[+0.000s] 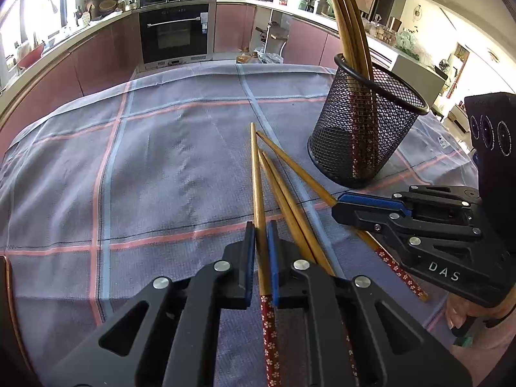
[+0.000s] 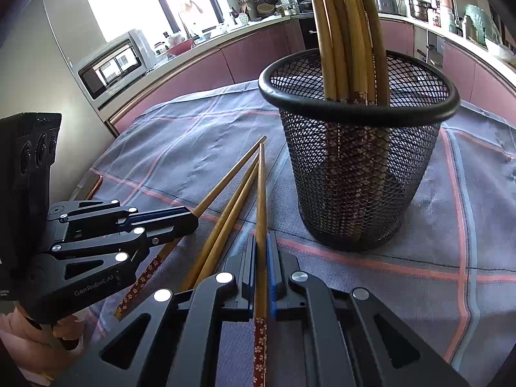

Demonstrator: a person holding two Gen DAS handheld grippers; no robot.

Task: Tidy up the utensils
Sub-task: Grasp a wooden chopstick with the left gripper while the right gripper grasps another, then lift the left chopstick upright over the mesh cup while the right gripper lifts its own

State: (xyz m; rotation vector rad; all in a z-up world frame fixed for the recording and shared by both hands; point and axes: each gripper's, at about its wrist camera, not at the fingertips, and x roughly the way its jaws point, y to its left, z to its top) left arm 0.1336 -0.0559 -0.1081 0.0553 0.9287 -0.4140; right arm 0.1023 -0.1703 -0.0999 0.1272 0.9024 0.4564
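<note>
Several wooden chopsticks with red flowered handles lie fanned out on the checked tablecloth. My left gripper (image 1: 260,235) is shut on one chopstick (image 1: 257,180), the leftmost in the left wrist view. My right gripper (image 2: 261,246) is shut on another chopstick (image 2: 261,193), the one nearest the holder. Two loose chopsticks (image 1: 283,190) lie between them and also show in the right wrist view (image 2: 225,213). A black mesh holder (image 2: 358,167) stands upright just beyond, with several chopsticks (image 2: 345,32) standing in it. The holder also shows in the left wrist view (image 1: 364,129). Each gripper shows in the other's view: the right gripper (image 1: 342,203), the left gripper (image 2: 190,222).
The tablecloth (image 1: 161,161) covers the table, with kitchen counters and an oven (image 1: 175,32) behind. A microwave (image 2: 113,64) stands off the table's left side in the right wrist view.
</note>
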